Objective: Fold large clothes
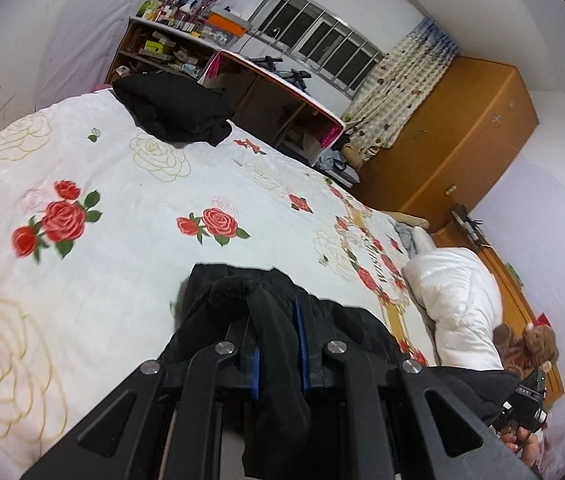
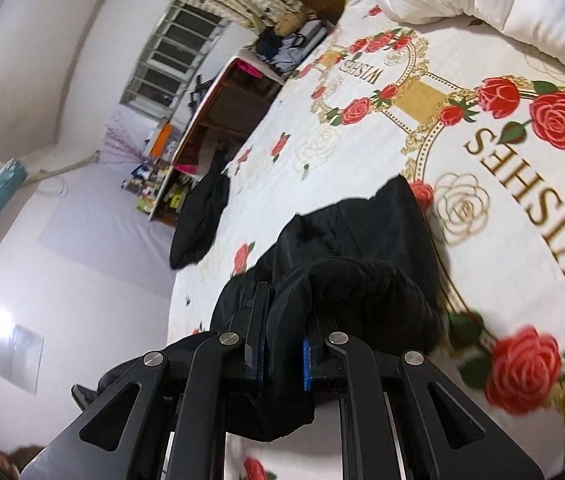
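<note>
Black garment (image 1: 270, 332) over rose-print bedspread (image 1: 130, 200); window (image 1: 322, 44) beyond.

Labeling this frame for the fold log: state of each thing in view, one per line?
left gripper: shut on black garment
right gripper: shut on black garment
black garment: bunched, partly lifted off bedspread
folded black clothes: piled on the bed's far side
white duvet: rumpled at bed edge
bedspread: spread flat
</note>
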The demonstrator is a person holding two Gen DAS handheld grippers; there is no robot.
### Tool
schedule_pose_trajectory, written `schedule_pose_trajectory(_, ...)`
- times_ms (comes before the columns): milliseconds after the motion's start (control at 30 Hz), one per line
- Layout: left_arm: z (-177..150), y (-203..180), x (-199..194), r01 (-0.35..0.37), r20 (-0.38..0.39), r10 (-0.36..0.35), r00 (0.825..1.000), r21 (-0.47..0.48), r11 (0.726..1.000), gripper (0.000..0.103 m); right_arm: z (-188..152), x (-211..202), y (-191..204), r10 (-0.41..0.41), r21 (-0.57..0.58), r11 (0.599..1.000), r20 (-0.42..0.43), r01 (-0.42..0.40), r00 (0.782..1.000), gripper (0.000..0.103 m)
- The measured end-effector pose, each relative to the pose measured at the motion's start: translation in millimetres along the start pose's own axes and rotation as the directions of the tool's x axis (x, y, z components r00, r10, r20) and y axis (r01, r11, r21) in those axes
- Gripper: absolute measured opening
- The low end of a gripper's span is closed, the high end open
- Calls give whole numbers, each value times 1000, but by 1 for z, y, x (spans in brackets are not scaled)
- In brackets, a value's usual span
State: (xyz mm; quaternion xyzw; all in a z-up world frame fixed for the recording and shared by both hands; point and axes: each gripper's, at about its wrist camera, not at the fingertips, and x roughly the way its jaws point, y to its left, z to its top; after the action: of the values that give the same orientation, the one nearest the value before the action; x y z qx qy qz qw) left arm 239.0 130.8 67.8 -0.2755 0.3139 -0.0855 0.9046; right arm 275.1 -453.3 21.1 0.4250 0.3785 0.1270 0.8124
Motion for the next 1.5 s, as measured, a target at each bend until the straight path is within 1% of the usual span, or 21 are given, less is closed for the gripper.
schedule_pose_trajectory(167,25,4,59,-38,-30,37,999,-29,999,14,36,44,-6,-39,45,998,-17,40,999,13)
schedule_pose_trajectory(300,33,16,108,-85,-76,82,994,-39,996,14,63,90,-20,-105,77,991,-59,110,993,13)
schedule_pose_trajectory(500,28,38,170,-149,-157,137,978,-68,987,15,75,142,-48,-162,128,975,-136,180,977,14)
schedule_pose_trajectory(567,25,42,186,-157,-178,142,974,-70,985,16,76,156,-59,-169,150,970,-155,192,973,15)
schedule_pose_trajectory(633,22,45,196,-155,-193,139,971,-70,985,19,77,163,-65,-163,161,969,-162,189,973,18)
schedule_pose_trajectory(733,24,47,195,-123,-197,105,975,-81,989,22,77,161,-66,-136,177,971,-151,162,979,23)
schedule_pose_trajectory(767,25,48,192,-105,-196,86,977,-90,990,22,76,159,-65,-125,175,973,-146,150,981,27)
schedule_pose_trajectory(833,29,49,180,-66,-187,44,981,-113,991,30,77,146,-58,-77,157,983,-121,95,990,37)
schedule_pose_trajectory(867,31,49,172,-41,-177,19,984,-124,991,32,77,142,-54,-59,151,986,-109,75,992,51)
schedule_pose_trajectory(900,34,48,165,-22,-166,0,986,-128,992,39,79,135,-49,-31,138,989,-88,43,996,65)
schedule_pose_trajectory(933,37,46,159,-11,-156,-9,988,-126,992,45,81,125,-42,-9,118,993,-61,17,998,67)
schedule_pose_trajectory(967,40,43,151,4,-145,-22,989,-121,993,48,83,119,-35,1,99,995,-44,3,999,68)
schedule_pose_trajectory(1000,43,40,146,14,-135,-30,990,-118,993,55,85,111,-27,12,64,998,-27,-11,1000,69)
schedule_pose_trajectory(1067,48,35,133,40,-109,-52,993,-112,993,65,86,101,-16,3,-2,1000,7,-3,1000,75)
schedule_pose_trajectory(1133,55,30,111,36,-25,-38,999,-70,997,82,86,86,-2,15,-88,996,66,-9,998,75)
schedule_pose_trajectory(1200,62,27,91,30,56,-28,998,-35,999,89,86,75,3,28,-139,990,103,-13,994,76)
schedule_pose_trajectory(1267,65,28,83,3,86,-4,996,5,1000,93,85,76,4,24,-177,984,108,-5,994,76)
schedule_pose_trajectory(1300,65,30,87,-23,69,20,997,40,999,93,84,80,3,14,-197,980,95,5,995,76)
schedule_pose_trajectory(1333,62,31,94,-38,32,36,999,74,997,93,81,87,1,-8,-218,976,75,24,997,76)
schedule_pose_trajectory(1400,51,39,115,-34,-70,42,997,114,993,93,74,105,-7,-46,-250,967,24,51,999,76)
schedule_pose_trajectory(1500,32,46,157,-79,-216,122,969,197,977,93,66,128,-20,-100,-284,955,-38,85,994,76)
